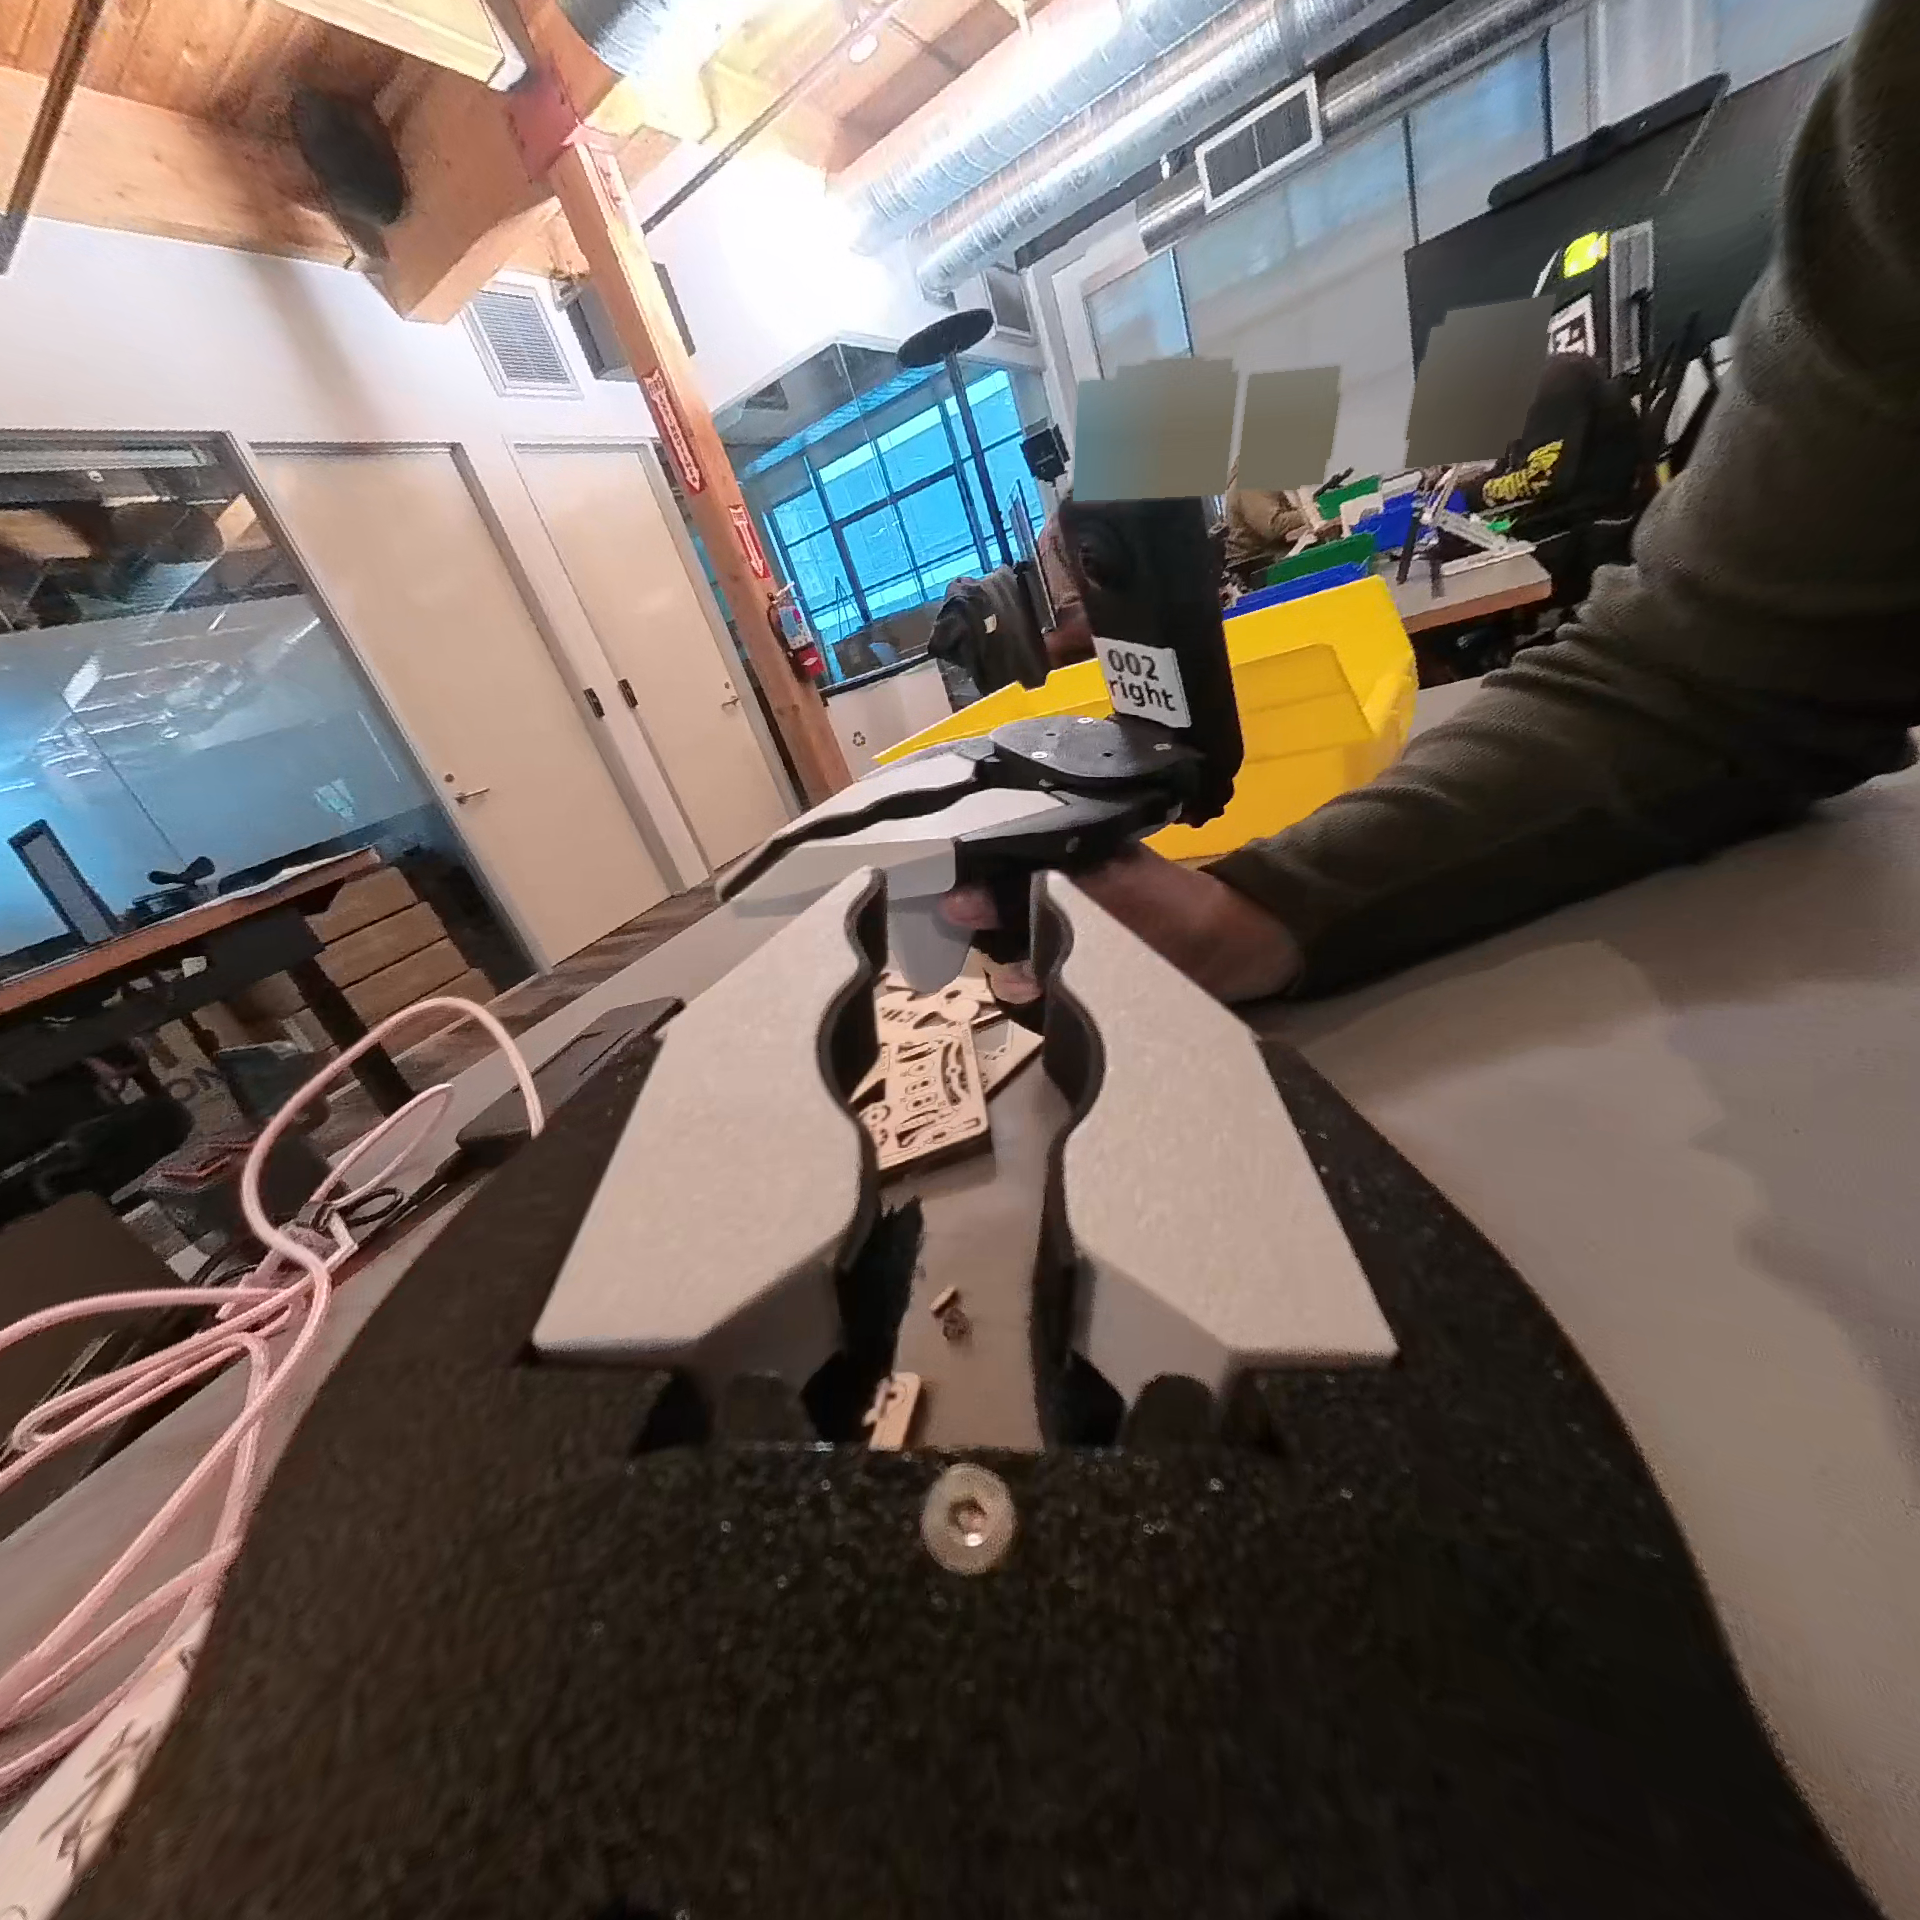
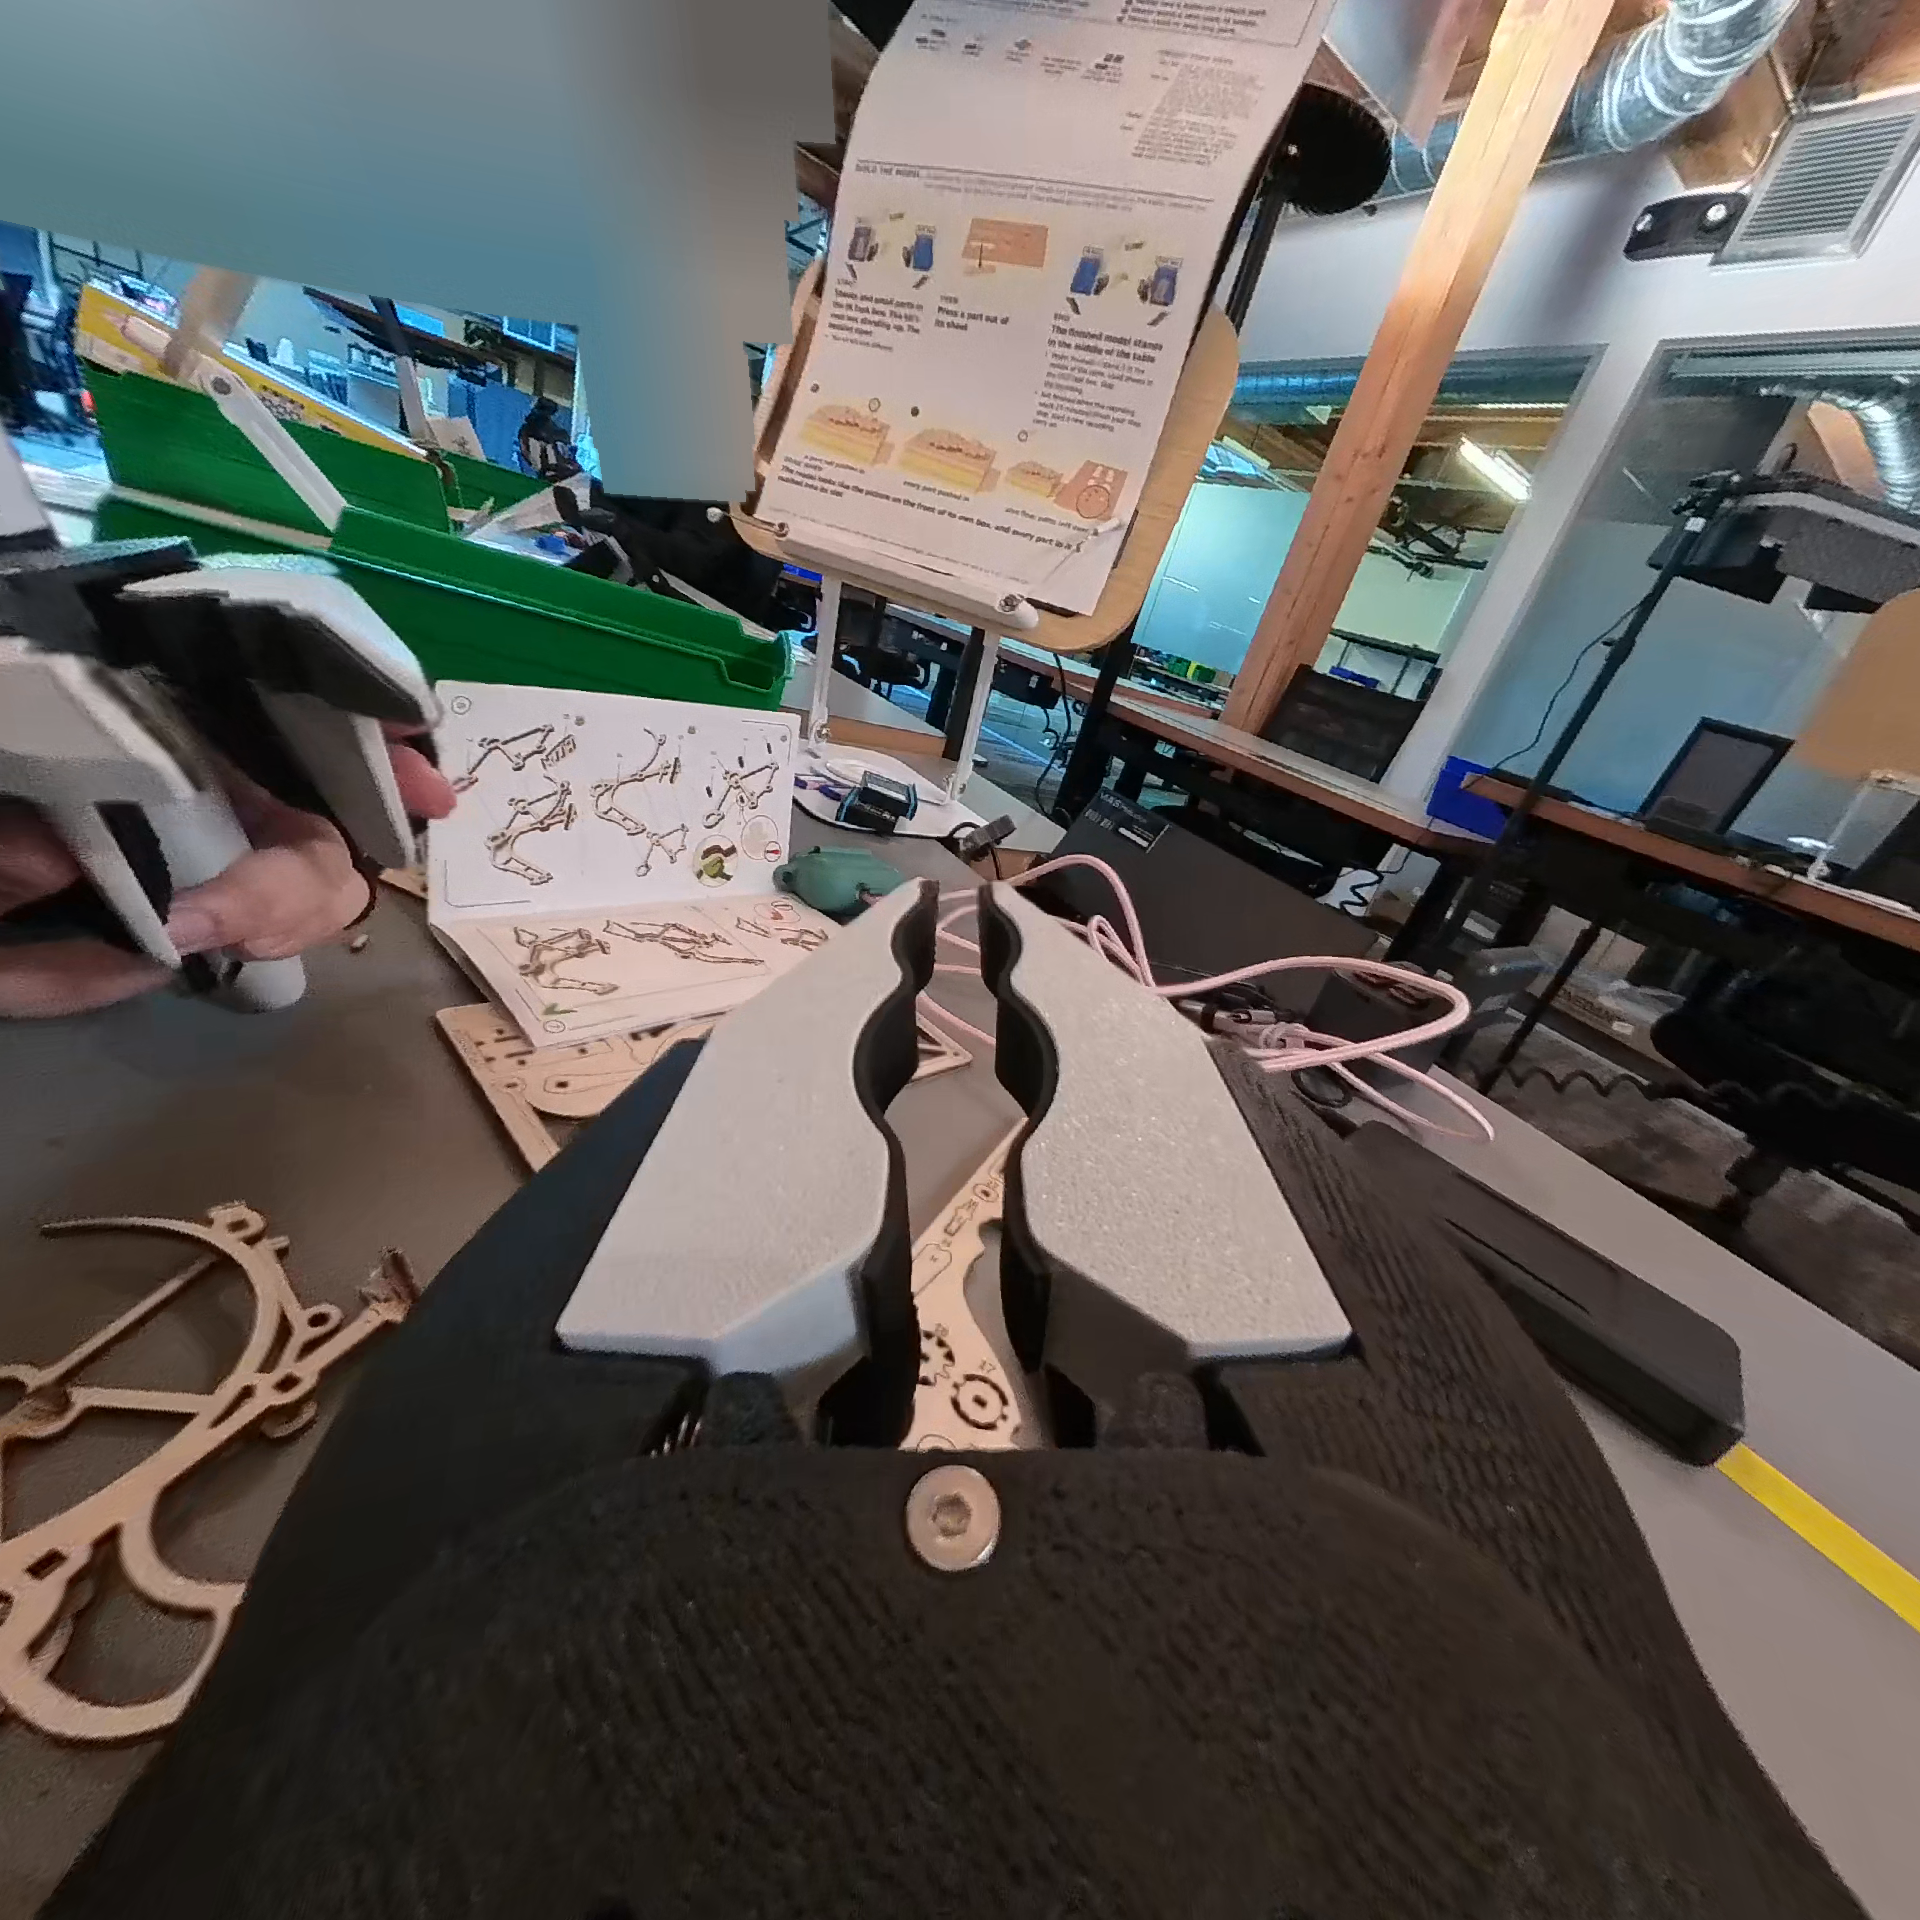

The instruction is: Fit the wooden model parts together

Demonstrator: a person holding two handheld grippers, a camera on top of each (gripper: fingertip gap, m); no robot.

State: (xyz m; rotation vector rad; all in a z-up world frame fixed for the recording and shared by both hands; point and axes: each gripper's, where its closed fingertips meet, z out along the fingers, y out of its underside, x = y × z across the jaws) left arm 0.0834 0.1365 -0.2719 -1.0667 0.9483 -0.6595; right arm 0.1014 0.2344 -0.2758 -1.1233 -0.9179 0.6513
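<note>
Right wrist view shows thin wooden sheets (image 2: 582, 1081) with cut-out model parts lying flat on a grey surface (image 2: 260, 1132), partly under an open instruction booklet (image 2: 613, 862) of line drawings. A sheet also runs beneath the right gripper (image 2: 951, 925), seen through the gap between its jaws. Toward the left edge of the surface lies a curved, skeleton-like wooden frame (image 2: 156, 1382), which looks like a leftover with its pieces pushed out, though that is a judgement. No assembled model is visible in either view.

The right gripper's jaws stand slightly apart with nothing between them; pink cable (image 2: 1299, 997) is only behind them. Left wrist view shows the left gripper (image 1: 956, 904) with jaws released and wider apart, also empty, hovering low over another wooden sheet (image 1: 935, 1091). Small loose wooden pieces (image 1: 948, 1311) lie on the surface just under it.

Judging from this, the work seems early: parts mostly sit in their sheets, a few are loose, and joining is still to do.

Farther out, a yellow bin (image 1: 1320, 686) sits behind the right gripper in the left wrist view. A green bin (image 2: 540, 613) and a stand holding a printed page (image 2: 997, 343) rise beyond the booklet at the far edge.
</note>
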